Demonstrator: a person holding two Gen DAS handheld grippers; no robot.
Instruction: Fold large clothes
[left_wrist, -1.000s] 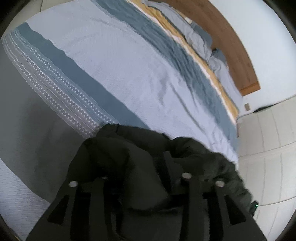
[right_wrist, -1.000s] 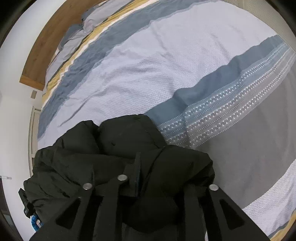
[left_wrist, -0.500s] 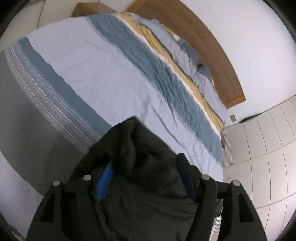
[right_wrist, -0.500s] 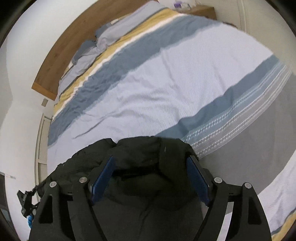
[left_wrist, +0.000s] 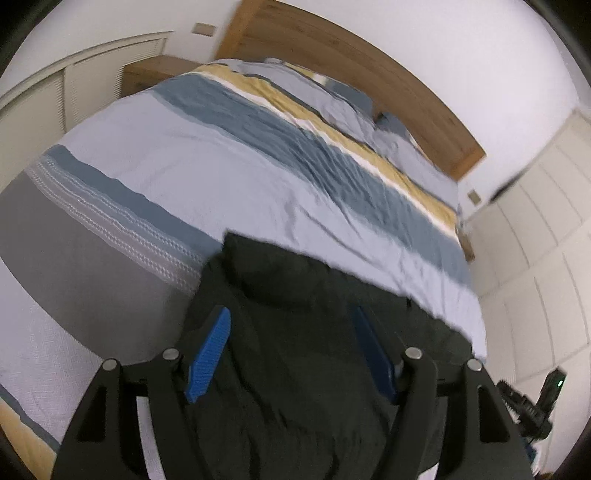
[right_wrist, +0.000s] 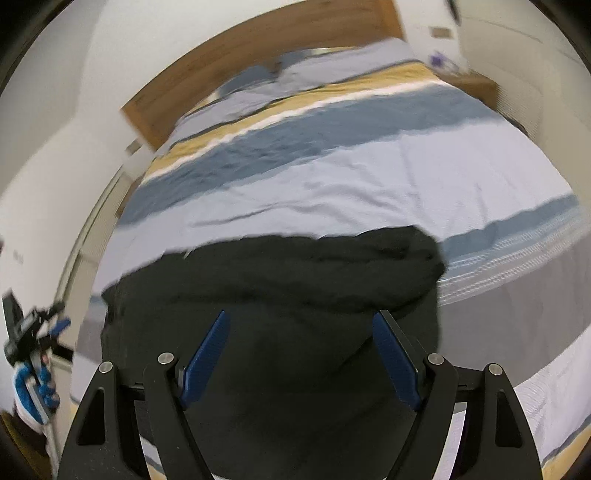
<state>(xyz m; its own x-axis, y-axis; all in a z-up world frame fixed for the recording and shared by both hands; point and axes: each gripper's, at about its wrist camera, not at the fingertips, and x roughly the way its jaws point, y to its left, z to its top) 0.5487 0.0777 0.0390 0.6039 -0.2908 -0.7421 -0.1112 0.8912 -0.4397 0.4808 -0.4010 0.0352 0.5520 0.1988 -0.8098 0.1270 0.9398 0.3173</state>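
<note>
Black jacket (left_wrist: 295, 332) lay released; your left gripper (left_wrist: 291, 354) and right gripper (right_wrist: 301, 354) had just spread wide, holding nothing—you needed to square the edges before regripping.

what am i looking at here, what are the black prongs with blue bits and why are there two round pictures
Each round picture comes from a fisheye camera fixed on a handheld gripper; a person carries one in each hand. No robot arm is involved. The black prongs are the gripper's two fingers, and the blue strips are their grip pads. One picture looks along the left gripper, the other along the right gripper. Below both lies a bulky black garment on a striped bedspread, with a wooden headboard behind. Both grippers stand open, having just opened; the garment lies beneath them, and neither grips it.
</note>
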